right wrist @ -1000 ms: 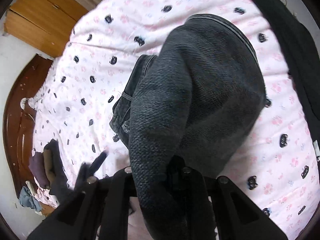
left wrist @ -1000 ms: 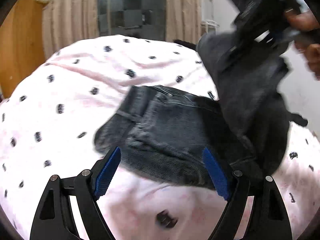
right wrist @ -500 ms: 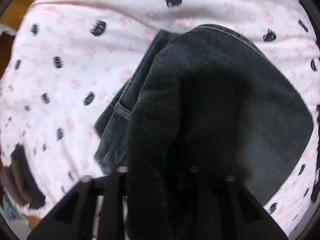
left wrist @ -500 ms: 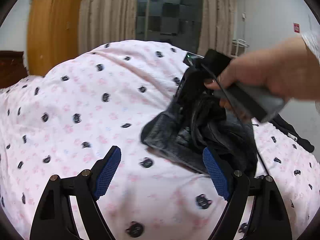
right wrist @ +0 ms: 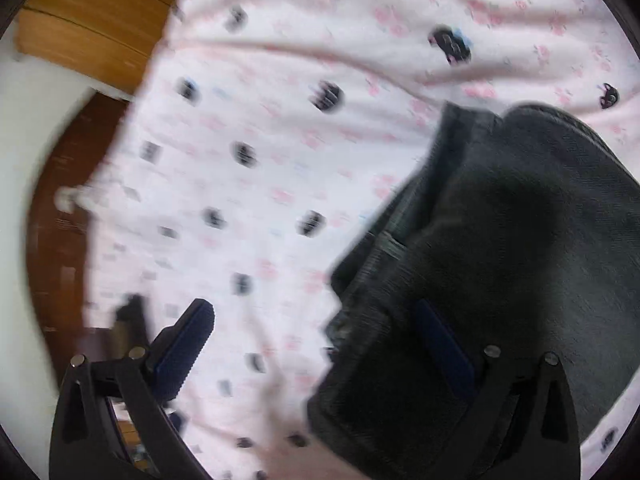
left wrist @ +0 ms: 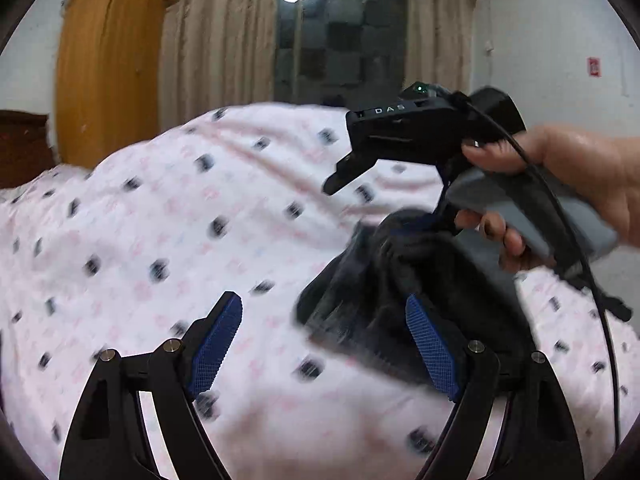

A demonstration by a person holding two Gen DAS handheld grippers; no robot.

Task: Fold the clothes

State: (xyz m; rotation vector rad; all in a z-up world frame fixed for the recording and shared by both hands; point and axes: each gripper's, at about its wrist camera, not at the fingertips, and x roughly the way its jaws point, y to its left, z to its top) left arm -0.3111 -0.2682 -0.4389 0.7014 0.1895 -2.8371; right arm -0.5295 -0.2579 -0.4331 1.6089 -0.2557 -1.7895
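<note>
Dark grey jeans (left wrist: 404, 280) lie folded in a heap on the pink patterned bedspread (left wrist: 168, 216); they fill the right of the right wrist view (right wrist: 500, 248). My left gripper (left wrist: 328, 344) is open and empty just short of the jeans, its right finger at their edge. My right gripper (right wrist: 316, 348) is open, its right finger (right wrist: 440, 344) over the jeans and its left finger over the bedspread (right wrist: 260, 140). The right gripper's body (left wrist: 412, 132), held by a hand, hovers above the jeans in the left wrist view.
A wooden wardrobe (left wrist: 104, 68), beige curtains (left wrist: 224, 36) and a dark window (left wrist: 340, 28) stand behind the bed. A dark wooden headboard (right wrist: 60, 216) and a wooden cabinet (right wrist: 92, 28) border the bed on the left of the right wrist view.
My right gripper was shut on the jeans and lowered them onto the bed; now it is open and has let go. The left gripper pulled back and tilted up.
</note>
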